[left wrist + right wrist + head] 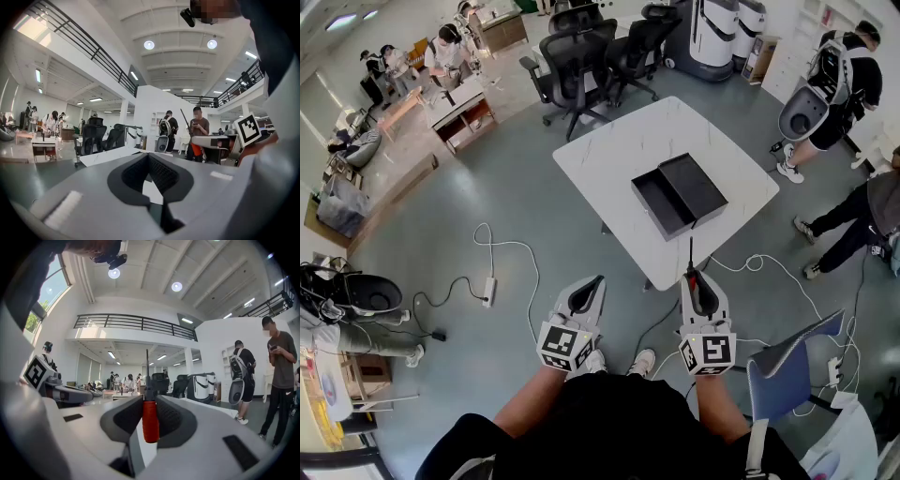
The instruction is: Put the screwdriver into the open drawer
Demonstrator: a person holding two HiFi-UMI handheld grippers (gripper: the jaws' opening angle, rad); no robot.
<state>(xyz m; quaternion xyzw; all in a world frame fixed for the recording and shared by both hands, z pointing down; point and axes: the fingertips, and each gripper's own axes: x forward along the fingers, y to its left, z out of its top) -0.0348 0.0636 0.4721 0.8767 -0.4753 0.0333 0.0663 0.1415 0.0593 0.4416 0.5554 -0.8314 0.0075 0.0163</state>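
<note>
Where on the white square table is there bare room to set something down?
The white marbled table is bare across its far-left half, between the black box and the edges facing the black office chairs. The black open drawer is itself empty. Only narrow strips remain along the near and right edges beside the box.

Black drawer [661, 202] stands open on the white table [619, 150] (its casing [698, 186] toward the far-right side). Just short of the table's near corner, the right gripper [693, 278] clamps a red-handled screwdriver [691, 255], shaft aimed tableward. The left gripper [597, 280] is beside it.
</note>
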